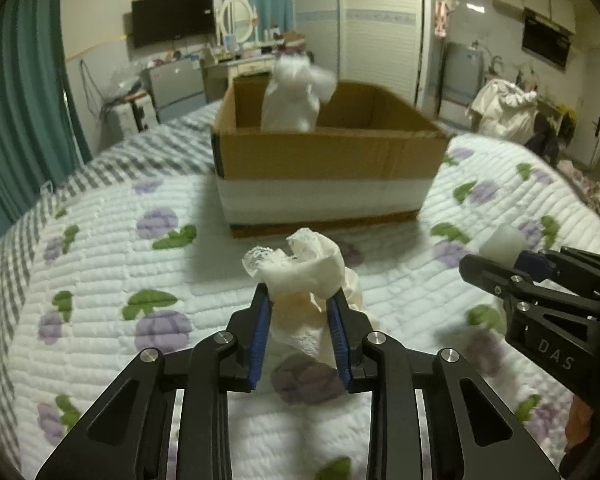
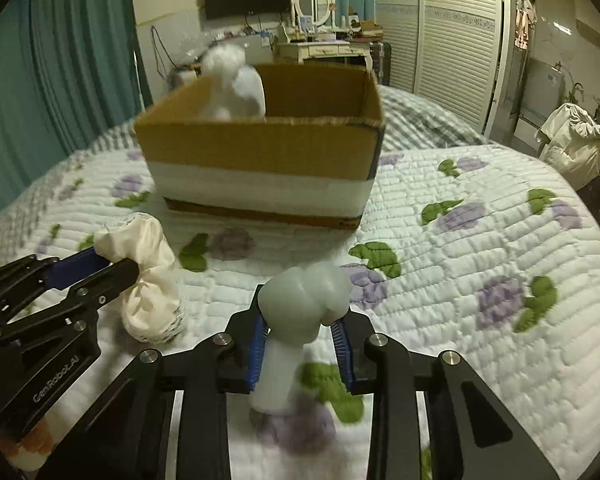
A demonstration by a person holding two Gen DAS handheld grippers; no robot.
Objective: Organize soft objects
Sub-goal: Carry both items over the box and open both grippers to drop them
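My left gripper (image 1: 300, 300) is shut on a crumpled cream cloth with lace trim (image 1: 304, 272), held just above the quilt; it also shows in the right wrist view (image 2: 148, 280). My right gripper (image 2: 300, 320) is shut on a white foam wrap bundle (image 2: 300, 308), whose tip shows in the left wrist view (image 1: 504, 240). An open cardboard box (image 1: 324, 148) with a white foam band stands ahead on the bed, also in the right wrist view (image 2: 260, 148). A white foam bundle (image 1: 296, 92) stands upright inside it.
The bed has a white quilt with purple flowers (image 1: 160, 328) and a grey checked border. A teal curtain (image 1: 16, 120) hangs at left. A dressing table, TV and white clothes (image 2: 572, 144) stand beyond the bed.
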